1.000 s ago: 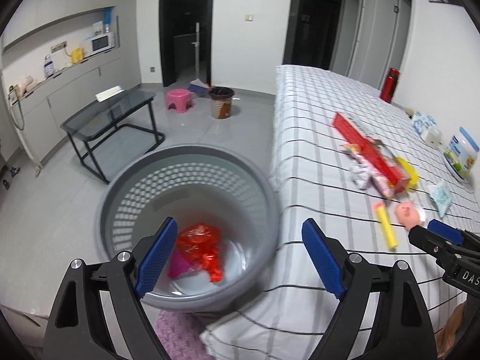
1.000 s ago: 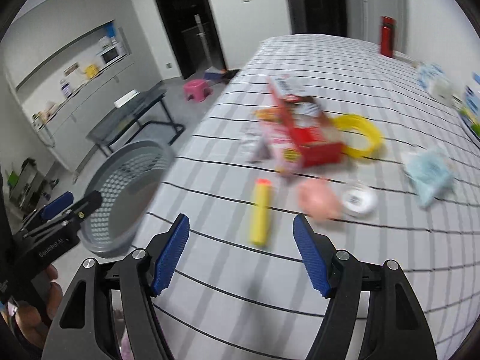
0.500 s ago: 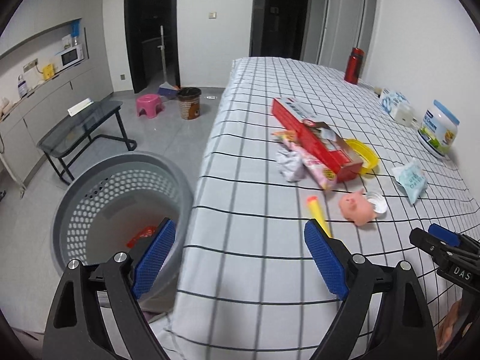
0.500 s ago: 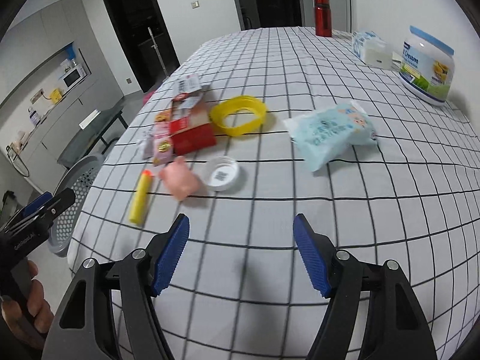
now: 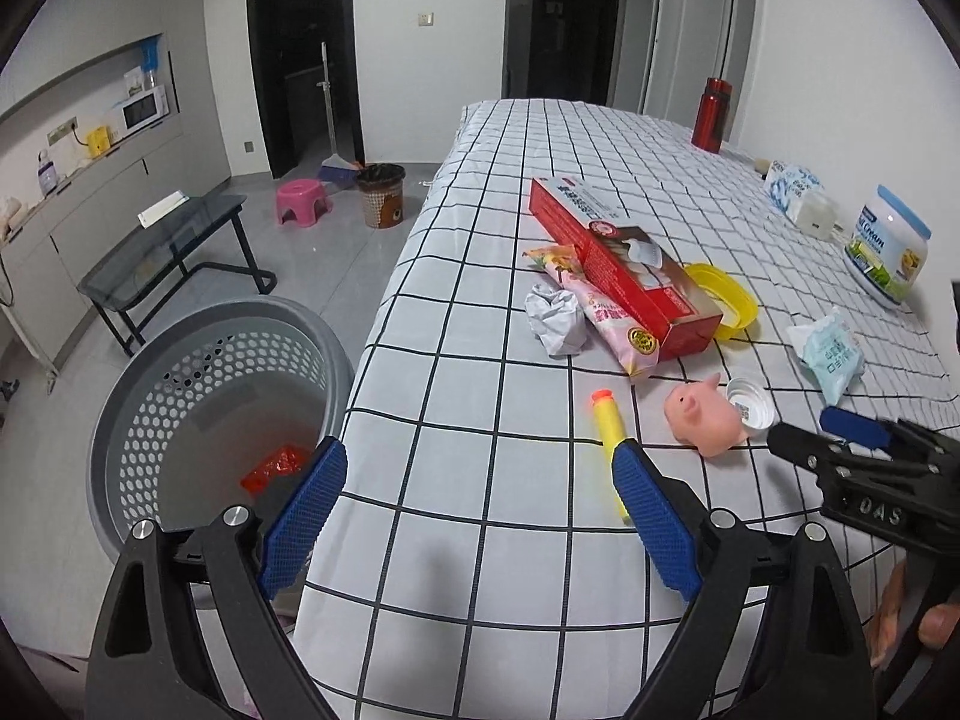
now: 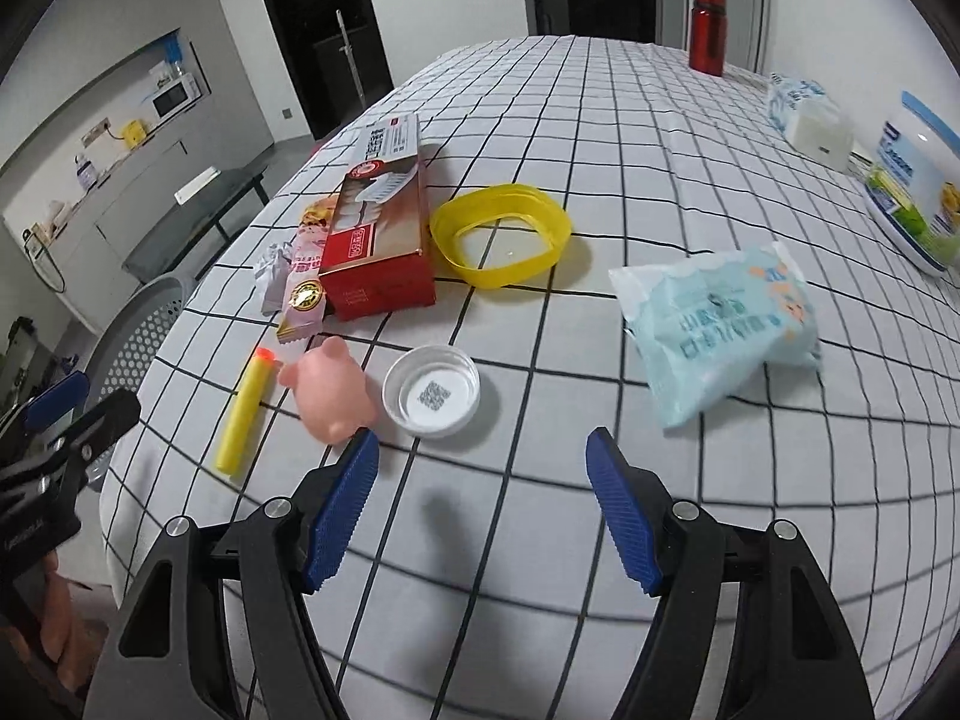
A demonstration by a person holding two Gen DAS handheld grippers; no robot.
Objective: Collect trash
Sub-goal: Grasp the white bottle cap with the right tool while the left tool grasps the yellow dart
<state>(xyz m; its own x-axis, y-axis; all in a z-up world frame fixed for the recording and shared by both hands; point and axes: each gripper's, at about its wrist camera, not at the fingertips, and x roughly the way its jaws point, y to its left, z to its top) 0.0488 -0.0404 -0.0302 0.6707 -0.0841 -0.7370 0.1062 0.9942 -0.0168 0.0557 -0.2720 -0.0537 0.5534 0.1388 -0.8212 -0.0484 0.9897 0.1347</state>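
A: Where is the trash sitting?

B: It is lying on the checked table. The red box is our marker. A crumpled paper and a pink snack wrapper are touching the box on its basket side. A yellow ring is touching its other side. A yellow foam dart, a pink pig toy and a white lid are lying nearer us than the box.

A: And the grey basket?

B: It is standing on the floor, right against the table edge, left of the box. A red wrapper is lying inside.

A: Is there room?

B: Yes, bare cloth is showing under both grippers.

A: How are they sitting?

B: The left gripper is tilting down over the table edge, wide and holding nothing. The right gripper is tilting down just near the lid, wide and holding nothing too.
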